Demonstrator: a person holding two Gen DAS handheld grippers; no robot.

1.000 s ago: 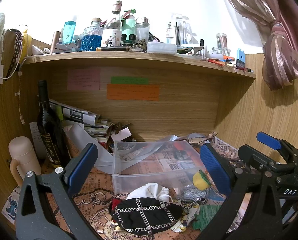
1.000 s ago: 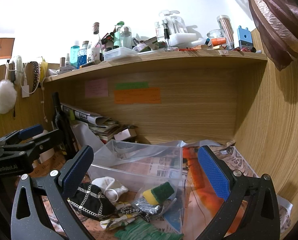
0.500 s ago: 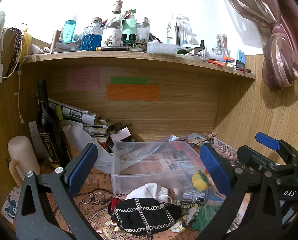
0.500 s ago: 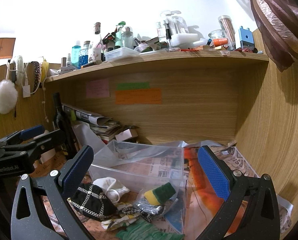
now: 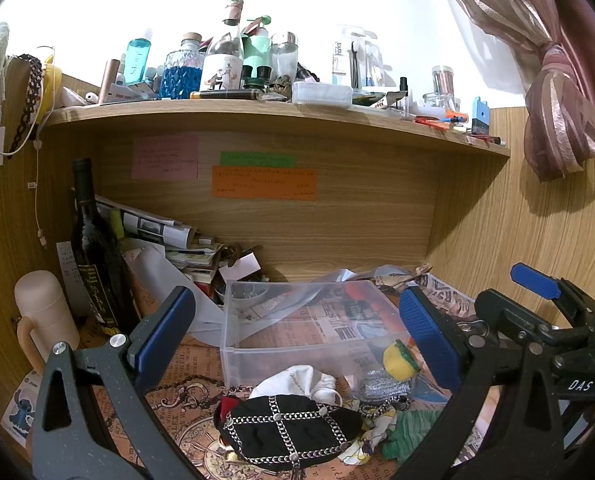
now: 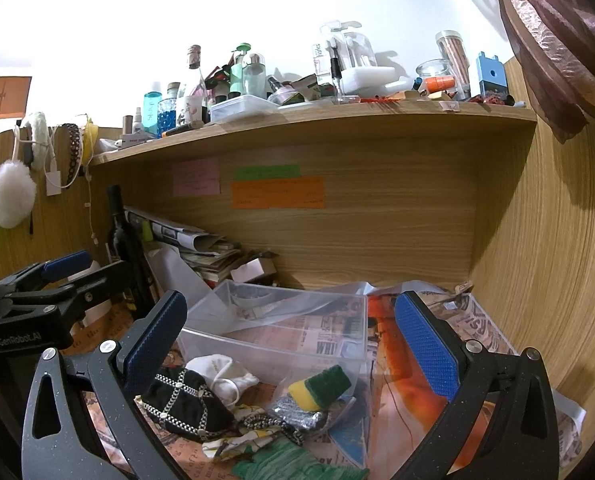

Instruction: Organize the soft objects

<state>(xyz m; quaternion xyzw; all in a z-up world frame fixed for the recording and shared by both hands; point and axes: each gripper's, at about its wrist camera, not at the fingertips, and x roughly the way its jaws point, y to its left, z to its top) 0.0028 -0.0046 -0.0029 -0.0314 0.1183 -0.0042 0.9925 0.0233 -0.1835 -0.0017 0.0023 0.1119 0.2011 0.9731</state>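
Note:
A pile of soft things lies in front of a clear plastic bin (image 5: 297,320) (image 6: 281,332): a black pouch with silver chains (image 5: 293,428) (image 6: 185,404), a white cloth (image 5: 297,380) (image 6: 221,372), a yellow-green sponge (image 5: 399,360) (image 6: 321,386), a silver scrubber (image 5: 385,386) (image 6: 297,410) and a green cloth (image 5: 407,428) (image 6: 297,464). My left gripper (image 5: 297,336) is open and empty above the pile. My right gripper (image 6: 293,340) is open and empty, to the right of the left one.
A dark wine bottle (image 5: 93,264) and a cream mug (image 5: 45,320) stand at the left. Papers (image 5: 169,240) are stacked at the back. A wooden shelf (image 5: 277,116) crowded with bottles hangs above. Wooden walls close in on the right.
Both grippers have barely moved. The views have shifted only slightly.

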